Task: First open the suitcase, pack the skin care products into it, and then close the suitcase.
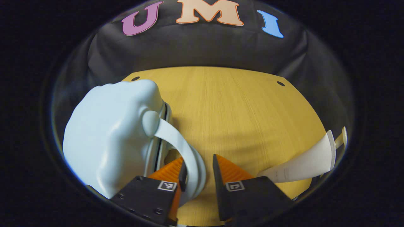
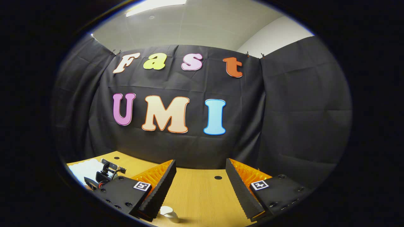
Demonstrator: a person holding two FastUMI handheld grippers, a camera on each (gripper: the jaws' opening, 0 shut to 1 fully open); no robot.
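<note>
1. Left gripper [image 1: 198,176] fingers spread around handle [image 1: 184,154] of pale blue suitcase [image 1: 107,138], not yet pinching; I'd close fully, then lift slowly
2. Tube [image 1: 303,164] lies right, near table [image 1: 233,104] edge
3. Right gripper [image 2: 199,192] spread, empty, above small bottle [image 2: 169,214]; open tabletop ahead

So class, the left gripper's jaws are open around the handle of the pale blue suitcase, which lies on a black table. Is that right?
One error: the table is light wood, not black, as the left gripper view shows. The rest stands: the left gripper has its jaws open around the handle of the pale blue suitcase.
</note>
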